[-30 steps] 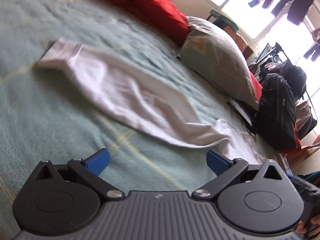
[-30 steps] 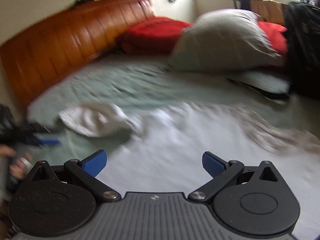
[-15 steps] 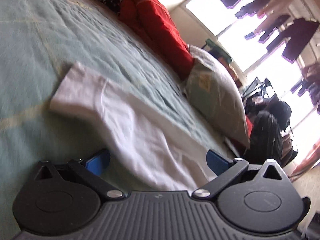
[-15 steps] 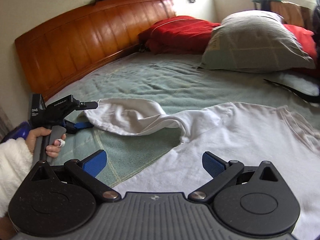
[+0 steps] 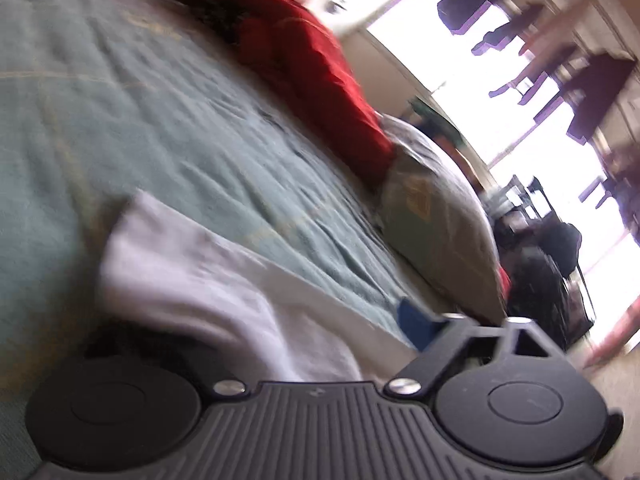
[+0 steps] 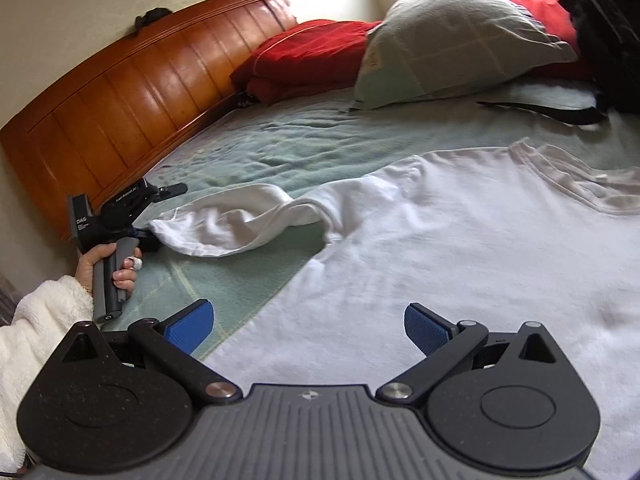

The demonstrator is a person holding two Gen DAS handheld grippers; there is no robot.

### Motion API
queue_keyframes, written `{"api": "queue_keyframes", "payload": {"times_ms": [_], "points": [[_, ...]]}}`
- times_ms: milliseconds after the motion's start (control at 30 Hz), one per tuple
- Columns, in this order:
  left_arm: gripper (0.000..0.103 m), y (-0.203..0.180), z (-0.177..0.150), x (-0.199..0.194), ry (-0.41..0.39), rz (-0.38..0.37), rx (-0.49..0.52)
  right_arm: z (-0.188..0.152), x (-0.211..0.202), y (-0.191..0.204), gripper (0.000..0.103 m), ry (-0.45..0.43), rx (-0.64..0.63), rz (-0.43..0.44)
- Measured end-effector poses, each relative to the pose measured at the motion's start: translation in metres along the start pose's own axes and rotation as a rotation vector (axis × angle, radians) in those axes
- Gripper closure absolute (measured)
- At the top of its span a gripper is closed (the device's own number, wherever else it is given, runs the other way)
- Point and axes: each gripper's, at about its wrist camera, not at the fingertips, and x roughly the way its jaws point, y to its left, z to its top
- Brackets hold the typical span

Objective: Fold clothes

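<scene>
our left gripper point(image 6: 154, 236) sits at the cuff of the white long-sleeved shirt point(image 6: 460, 248); in its own blurred view the sleeve point(image 5: 192, 276) runs between the fingers and hides one of them, so we cannot tell whether it is pinching the cloth or merely around it. our right gripper point(image 6: 308, 326) hovers with its blue pads point(image 6: 424, 326) spread wide above the shirt's body, touching nothing we can see. the shirt lies spread on the green bedspread point(image 6: 280, 140), collar toward the grey pillow point(image 6: 452, 36), one sleeve stretched out toward the wooden headboard point(image 6: 132, 100), where a hand point(image 6: 108, 264) in a fluffy white sleeve holds the left tool. we judge the cotton light, limp and quick to wrinkle, not slippery or fragile; it should follow a pull but sag between holds, so the cuff's hem and the shoulder seam look the best places to grip for bringing the sleeve across. compared with a second ago, the left gripper has closed in from well short of the sleeve to right on its cuff, and the right view, smeared then, is now steady over the shirt's body. beyond, a red blanket point(image 6: 304, 56) and a black backpack point(image 6: 608, 20) rest at the bed's far edge.
</scene>
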Motion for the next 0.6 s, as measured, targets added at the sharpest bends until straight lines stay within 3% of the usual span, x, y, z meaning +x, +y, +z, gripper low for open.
{"api": "queue_keyframes", "payload": {"times_ms": [67, 133, 333, 600], "points": [[0.072, 0.006, 0.005, 0.002, -0.005, 0.048, -0.041, 0.0, -0.001, -0.003, 0.0, -0.004, 0.01, -0.017], [0.093, 0.005, 0.007, 0.003, 0.006, 0.109, -0.031, 0.0, -0.002, -0.006, 0.0, -0.008, 0.016, -0.028], [0.097, -0.019, 0.018, 0.001, 0.005, 0.181, 0.107, 0.0, -0.004, -0.011, 0.0, -0.018, 0.027, -0.045], [0.098, -0.055, 0.054, -0.011, -0.066, 0.177, 0.234, -0.001, -0.006, -0.017, 0.0, -0.028, 0.04, -0.065]]}}
